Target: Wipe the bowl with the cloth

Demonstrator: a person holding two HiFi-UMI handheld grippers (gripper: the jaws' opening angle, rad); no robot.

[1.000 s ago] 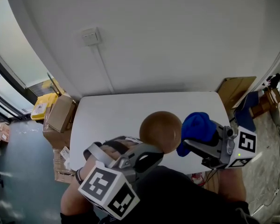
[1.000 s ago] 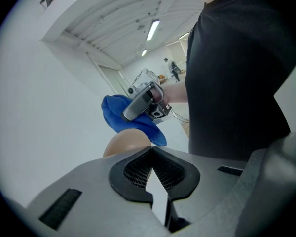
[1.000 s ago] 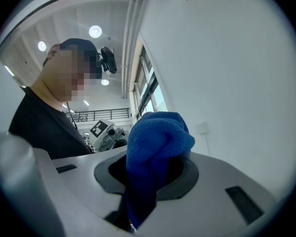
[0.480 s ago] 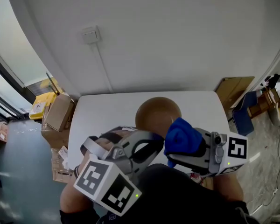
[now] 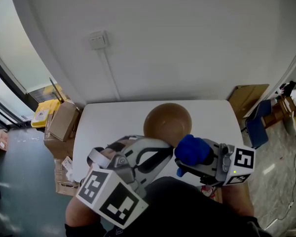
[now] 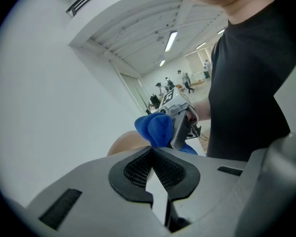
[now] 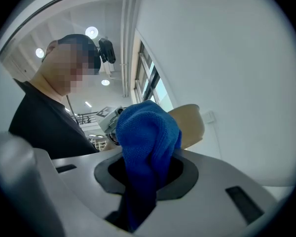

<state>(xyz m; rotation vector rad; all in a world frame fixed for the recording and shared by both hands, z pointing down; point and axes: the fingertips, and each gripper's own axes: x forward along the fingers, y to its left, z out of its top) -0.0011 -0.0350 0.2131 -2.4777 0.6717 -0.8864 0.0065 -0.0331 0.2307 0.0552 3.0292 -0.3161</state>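
Close to the person's chest, cloth meets bowl above the near edge of the desk (image 5: 108, 127).

Nearest, the left hand-held gripper (image 5: 160, 149) is pinched shut on the near rim of the bowl (image 5: 167, 122), and the right hand-held gripper (image 7: 148, 167) is clamped on the bunched blue cloth (image 5: 192, 149). A second ago the cloth hung off to the bowl's right. Now it sits at the near right rim, so wiping looks ready to start (contact itself is hard to confirm). The bowl has tipped: its mouth now faces up towards the person. Being round, it has no long axis.
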